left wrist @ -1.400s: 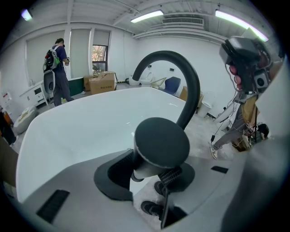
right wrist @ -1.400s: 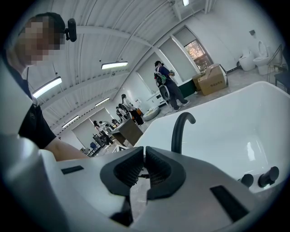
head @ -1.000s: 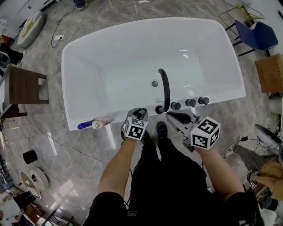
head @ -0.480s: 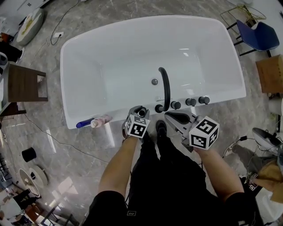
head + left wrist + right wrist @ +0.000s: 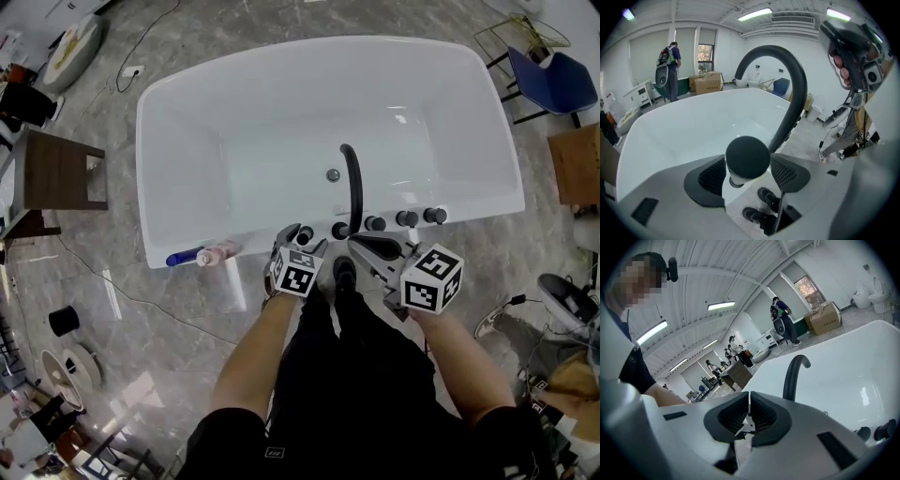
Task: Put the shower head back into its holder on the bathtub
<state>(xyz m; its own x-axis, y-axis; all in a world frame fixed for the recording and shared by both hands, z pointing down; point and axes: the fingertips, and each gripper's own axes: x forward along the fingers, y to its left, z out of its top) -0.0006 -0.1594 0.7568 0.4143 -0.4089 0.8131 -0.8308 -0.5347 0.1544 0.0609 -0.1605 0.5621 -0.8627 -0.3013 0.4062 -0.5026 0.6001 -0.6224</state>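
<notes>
The black shower head [image 5: 747, 157] stands upright with its pale neck in the holder on the white bathtub's near rim [image 5: 239, 246]. It is just left of the curved black spout [image 5: 353, 183], which also arches up in the left gripper view [image 5: 790, 93]. My left gripper [image 5: 302, 240] has just been opening. Its jaws now stand wide on either side of the shower head, and the pads [image 5: 710, 176] are clear of it. My right gripper [image 5: 361, 247] hovers by the rim in front of the spout [image 5: 794, 373]. It [image 5: 749, 401] is shut with nothing in it.
Three dark knobs [image 5: 405, 218] sit on the rim right of the spout. A blue and a pink bottle [image 5: 202, 255] lie on the rim at the left. A wooden table [image 5: 61, 173] stands left of the tub, a blue chair [image 5: 558, 80] and a cardboard box [image 5: 577, 159] to the right.
The left gripper's jaws have spread apart and let go of the shower head, which stays upright in the holder. The right gripper has kept still.
</notes>
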